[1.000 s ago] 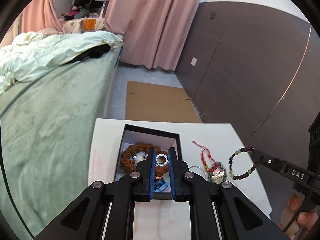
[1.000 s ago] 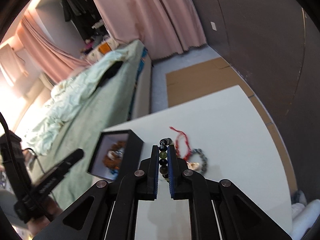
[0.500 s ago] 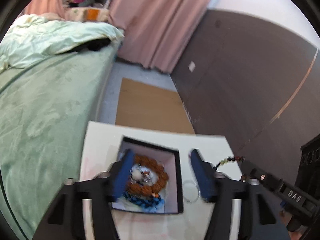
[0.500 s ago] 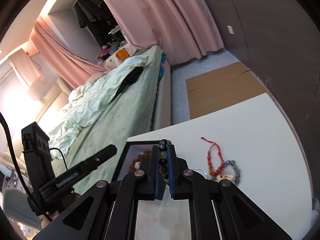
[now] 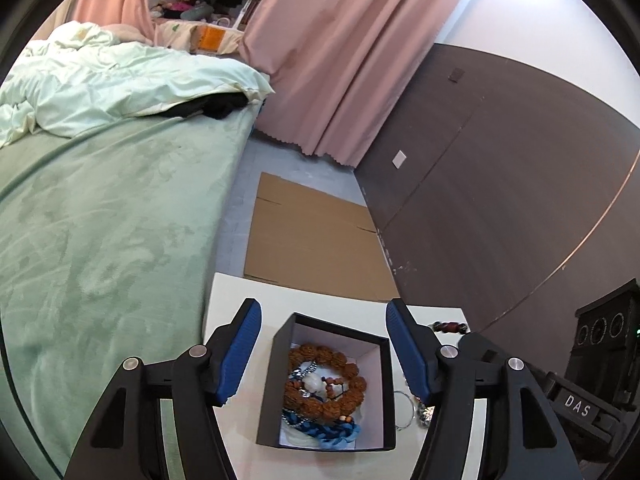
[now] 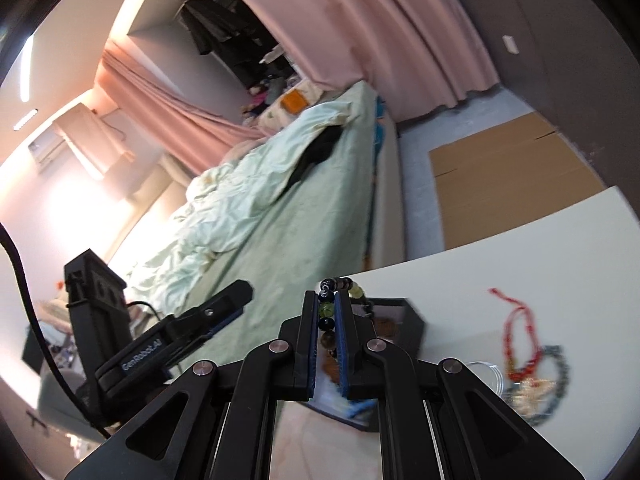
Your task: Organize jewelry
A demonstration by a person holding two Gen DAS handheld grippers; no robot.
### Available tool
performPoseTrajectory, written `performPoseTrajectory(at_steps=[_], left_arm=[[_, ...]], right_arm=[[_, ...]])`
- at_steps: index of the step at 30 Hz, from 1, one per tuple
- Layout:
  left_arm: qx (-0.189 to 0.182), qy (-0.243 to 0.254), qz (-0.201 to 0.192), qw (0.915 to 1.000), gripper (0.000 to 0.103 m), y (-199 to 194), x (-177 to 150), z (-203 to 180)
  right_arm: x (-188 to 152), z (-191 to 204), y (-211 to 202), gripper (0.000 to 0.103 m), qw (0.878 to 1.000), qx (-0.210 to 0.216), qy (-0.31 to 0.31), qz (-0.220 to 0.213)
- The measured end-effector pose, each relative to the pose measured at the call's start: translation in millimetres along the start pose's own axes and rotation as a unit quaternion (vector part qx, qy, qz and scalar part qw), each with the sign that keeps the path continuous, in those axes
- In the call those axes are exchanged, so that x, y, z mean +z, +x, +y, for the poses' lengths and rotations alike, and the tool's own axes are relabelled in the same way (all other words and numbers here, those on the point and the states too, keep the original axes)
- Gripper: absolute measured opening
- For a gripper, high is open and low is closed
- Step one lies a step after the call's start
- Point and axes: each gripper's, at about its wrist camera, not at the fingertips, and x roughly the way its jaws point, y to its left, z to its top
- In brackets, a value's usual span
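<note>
A black jewelry box (image 5: 282,388) with a white lining sits on the white table (image 5: 228,296). It holds a brown bead bracelet (image 5: 352,372), a silver ring piece and a blue chain (image 5: 336,434). My left gripper (image 5: 324,354) is open, its blue pads either side of the box, above it. My right gripper (image 6: 327,312) is shut on a dark and green bead bracelet (image 6: 326,309), held above the box (image 6: 412,322). A red cord bracelet (image 6: 516,340), a grey bead bracelet (image 6: 560,376) and a clear bangle (image 6: 486,376) lie on the table to the right.
A green bed (image 5: 92,220) stands left of the table. Flat cardboard (image 5: 308,236) lies on the floor beyond the table. A dark panelled wall (image 5: 500,184) is on the right and pink curtains (image 5: 336,52) hang at the back.
My left gripper has opened, dropped the ring into the box and risen. My right gripper has carried the bead bracelet left, from beside the loose jewelry to above the box.
</note>
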Motion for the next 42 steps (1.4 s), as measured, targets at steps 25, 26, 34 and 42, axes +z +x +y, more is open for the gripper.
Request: performPoseTrajectory(at_steps=[25,26,34,42], left_arm=[[-0.004,0.058,0.006,0.9983,0.066,-8,-32,-46],[-0.006,0.066,0.010,0.9978,0.066,-7,-37,-52],[-0.006,0.111,0.024,0.9935,0.064,2,-61,-84],[-0.014,0.154,0.054,0.9866,0.052,17,-88,-116]], right_arm=[[-2,-51,-78,0.042,0.990,-0.122,0.060,-0.027],[-3,-53,-83,0.042,0.990,-0.125,0.062,-0.027],[-10,-66,-112,0.042,0.987,-0.147,0.068,-0.017],[-18,-90,-132,0.042,0.978,-0.179,0.104,-0.003]])
